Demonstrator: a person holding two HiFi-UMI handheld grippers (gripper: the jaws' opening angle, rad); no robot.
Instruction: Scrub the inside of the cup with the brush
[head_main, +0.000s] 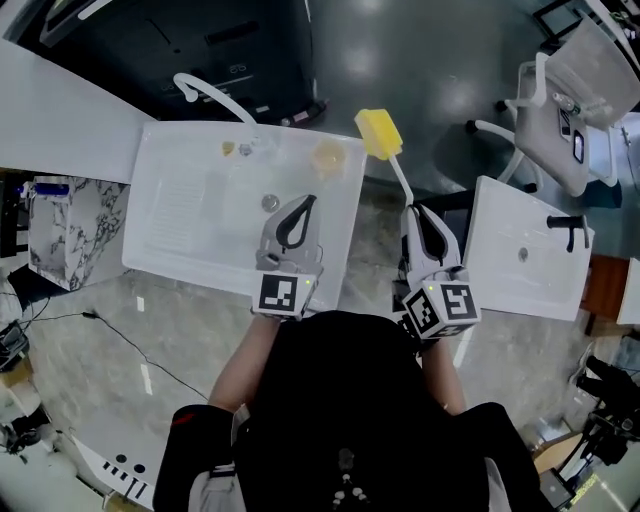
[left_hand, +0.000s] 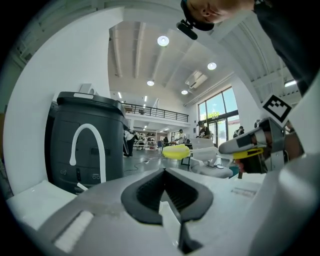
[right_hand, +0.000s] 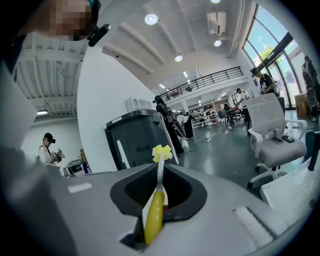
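The right gripper (right_hand: 161, 170) is clenching its fingers on the yellow sponge-headed plastic brush (head_main: 380, 135); scrubbing is not yet starting.
The left gripper (left_hand: 165, 172) is pressing its fingers together, empty; the translucent plastic cup (head_main: 328, 157) is standing untouched at the upper right corner of the white sink basin (head_main: 200, 210).

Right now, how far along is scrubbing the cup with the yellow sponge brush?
Done: the right gripper is shut on the white-handled brush with a yellow sponge head. In hand: its head hangs outside the white sink basin; the left gripper is shut, empty. Left: what looks like a pale translucent cup sits untouched in the basin, unscrubbed.
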